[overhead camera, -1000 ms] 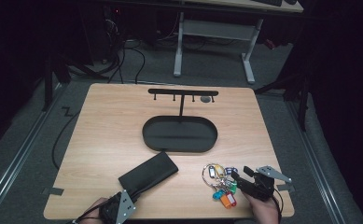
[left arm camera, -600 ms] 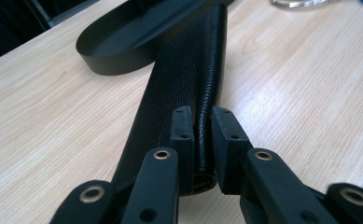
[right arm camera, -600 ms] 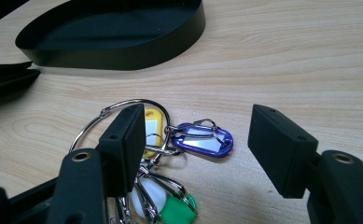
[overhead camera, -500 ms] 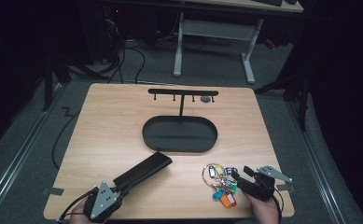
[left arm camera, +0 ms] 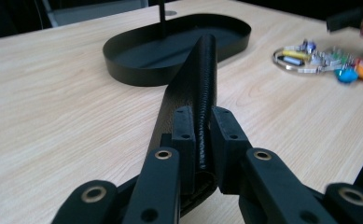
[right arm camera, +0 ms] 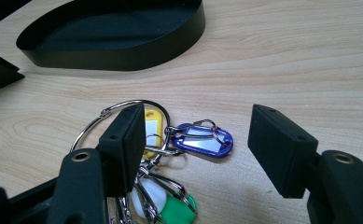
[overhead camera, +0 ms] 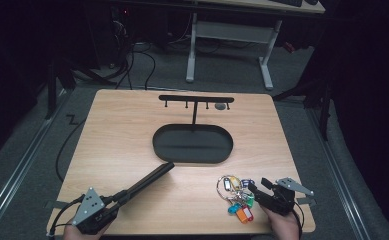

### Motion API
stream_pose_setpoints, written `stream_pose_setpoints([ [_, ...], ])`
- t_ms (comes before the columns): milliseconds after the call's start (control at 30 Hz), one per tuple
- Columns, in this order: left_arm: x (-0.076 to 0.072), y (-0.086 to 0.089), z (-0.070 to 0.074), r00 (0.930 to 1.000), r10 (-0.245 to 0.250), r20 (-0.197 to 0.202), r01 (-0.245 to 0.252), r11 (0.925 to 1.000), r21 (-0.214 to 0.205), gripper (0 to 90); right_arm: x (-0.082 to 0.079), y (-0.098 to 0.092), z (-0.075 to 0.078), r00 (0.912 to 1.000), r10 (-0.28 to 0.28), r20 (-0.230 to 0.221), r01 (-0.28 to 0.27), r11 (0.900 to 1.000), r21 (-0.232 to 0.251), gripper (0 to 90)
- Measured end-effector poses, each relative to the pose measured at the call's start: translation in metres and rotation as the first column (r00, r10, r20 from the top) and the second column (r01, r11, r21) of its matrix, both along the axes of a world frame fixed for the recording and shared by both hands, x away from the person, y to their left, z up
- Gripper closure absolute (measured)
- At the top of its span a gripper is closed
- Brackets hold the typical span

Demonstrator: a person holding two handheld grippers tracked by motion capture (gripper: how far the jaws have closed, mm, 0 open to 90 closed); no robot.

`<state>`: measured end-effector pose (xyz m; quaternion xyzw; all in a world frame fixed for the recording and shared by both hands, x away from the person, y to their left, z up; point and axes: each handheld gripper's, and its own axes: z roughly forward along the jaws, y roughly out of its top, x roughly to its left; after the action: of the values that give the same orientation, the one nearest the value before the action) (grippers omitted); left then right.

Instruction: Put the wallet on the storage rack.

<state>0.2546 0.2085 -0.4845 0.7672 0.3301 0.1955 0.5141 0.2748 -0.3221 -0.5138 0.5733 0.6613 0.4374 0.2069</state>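
Left gripper (left arm camera: 202, 140) clamped on a black case (overhead camera: 147, 181) near the desk's (overhead camera: 122, 130) front left corner. Right gripper (right arm camera: 193, 140) gaping over keys (overhead camera: 234, 192) by the front right edge. Bare wood around the tray (overhead camera: 192, 145).

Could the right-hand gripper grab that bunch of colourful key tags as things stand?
Probably yes: the right gripper is open, poised just above the key tags, with nothing in between.

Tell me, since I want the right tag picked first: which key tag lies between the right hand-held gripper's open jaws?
The blue key tag. It lies flat on the table in the gap between the jaws, while the yellow tag and green tag sit by the left jaw.
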Motion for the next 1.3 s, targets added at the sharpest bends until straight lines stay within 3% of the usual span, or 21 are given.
stream_pose_setpoints([
  [133,0.004,0.009,0.000,0.9995,0.022,-0.022,-0.023,0.9987,-0.046,80.9,0.000,0.000,0.000,1.0000,0.000,-0.001,0.000,1.0000,0.002,37.1],
  [300,0.009,0.021,-0.001,0.9979,0.056,-0.033,-0.058,0.9951,-0.079,80.6,0.001,0.001,-0.001,1.0000,0.002,-0.003,-0.002,1.0000,0.000,37.1],
  [700,0.021,0.040,-0.006,0.9948,0.085,-0.055,-0.092,0.9856,-0.142,79.4,0.002,0.002,-0.003,0.9999,0.005,-0.014,-0.005,1.0000,0.002,37.1],
  [1033,0.023,0.044,-0.008,0.9921,0.113,-0.054,-0.120,0.9820,-0.146,77.2,0.002,0.002,-0.003,0.9998,0.008,-0.018,-0.008,1.0000,0.001,37.2],
  [1300,0.023,0.042,-0.009,0.9922,0.103,-0.070,-0.113,0.9829,-0.146,63.8,0.002,0.002,-0.003,0.9997,0.012,-0.020,-0.012,0.9999,0.000,37.2],
])
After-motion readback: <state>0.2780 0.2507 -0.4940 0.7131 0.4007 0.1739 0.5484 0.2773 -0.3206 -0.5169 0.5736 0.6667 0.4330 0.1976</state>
